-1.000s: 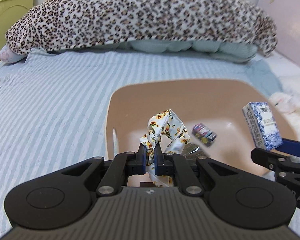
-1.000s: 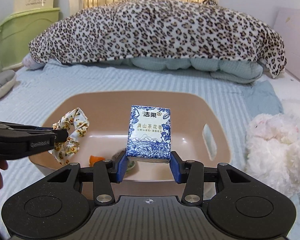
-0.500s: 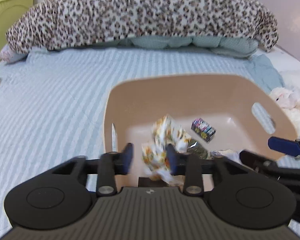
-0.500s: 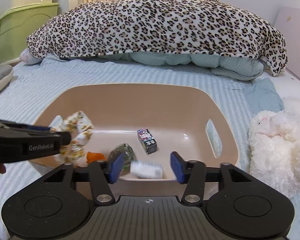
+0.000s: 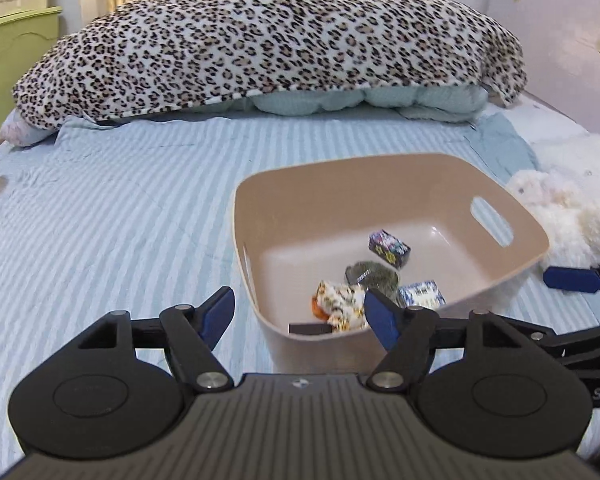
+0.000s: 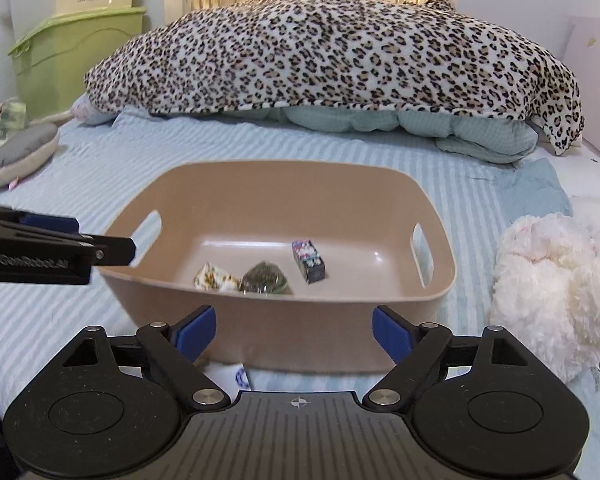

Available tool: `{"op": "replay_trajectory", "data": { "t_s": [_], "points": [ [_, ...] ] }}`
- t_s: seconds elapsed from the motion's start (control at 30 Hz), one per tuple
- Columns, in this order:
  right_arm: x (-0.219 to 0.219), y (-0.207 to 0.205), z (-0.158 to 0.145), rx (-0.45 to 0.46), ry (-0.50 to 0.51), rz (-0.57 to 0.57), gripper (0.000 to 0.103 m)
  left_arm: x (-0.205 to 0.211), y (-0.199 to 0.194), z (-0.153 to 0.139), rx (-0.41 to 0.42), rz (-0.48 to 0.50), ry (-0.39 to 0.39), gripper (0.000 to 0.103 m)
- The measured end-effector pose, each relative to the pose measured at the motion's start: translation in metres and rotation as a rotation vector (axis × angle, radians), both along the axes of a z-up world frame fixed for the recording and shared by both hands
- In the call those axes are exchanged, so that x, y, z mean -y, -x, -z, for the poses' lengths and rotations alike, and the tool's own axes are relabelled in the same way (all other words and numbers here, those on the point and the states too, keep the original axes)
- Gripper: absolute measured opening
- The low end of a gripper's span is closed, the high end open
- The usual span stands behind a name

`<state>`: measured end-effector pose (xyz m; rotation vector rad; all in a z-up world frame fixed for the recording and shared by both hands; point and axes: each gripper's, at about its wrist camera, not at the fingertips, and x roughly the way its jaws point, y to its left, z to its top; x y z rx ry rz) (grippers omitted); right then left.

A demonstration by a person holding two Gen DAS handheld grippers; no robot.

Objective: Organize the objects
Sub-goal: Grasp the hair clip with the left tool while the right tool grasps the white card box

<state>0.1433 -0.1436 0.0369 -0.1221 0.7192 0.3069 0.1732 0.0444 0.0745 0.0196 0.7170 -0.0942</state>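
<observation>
A tan plastic basket [image 5: 380, 168] [image 6: 284, 320] sits on the striped bed. Inside lie a floral scrunchie [image 5: 340, 300] [image 6: 214, 278], a blue-and-white tissue pack [image 5: 422, 293], a dark green packet [image 5: 374, 274] [image 6: 265, 279], a small colourful box [image 5: 389, 249] [image 6: 309, 261], an orange bit [image 5: 318, 311] and a dark flat piece [image 5: 310, 328]. My left gripper [image 5: 300, 312] is open and empty at the basket's near-left rim. My right gripper [image 6: 292, 330] is open and empty in front of the basket's near wall.
A white plush toy [image 6: 548, 292] [image 5: 568, 216] lies right of the basket. A leopard-print blanket [image 5: 280, 40] is heaped at the bed's far end. Green storage bins [image 6: 76, 52] stand at the far left. A grey cushion [image 6: 20, 152] lies at left. A white item [image 6: 228, 376] lies under my right gripper.
Both grippers opened and pulled back. The scrunchie dropped from the left gripper and the tissue pack from the right gripper into the basket.
</observation>
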Motion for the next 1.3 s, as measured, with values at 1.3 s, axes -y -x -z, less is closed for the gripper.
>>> {"op": "replay_trajectory", "data": {
  "t_s": [1.3],
  "points": [
    [-0.054,-0.020,0.095,-0.265,0.121,-0.067,0.101,-0.019,-0.021,0.091,-0.299,-0.017,-0.044,0.073]
  ]
}}
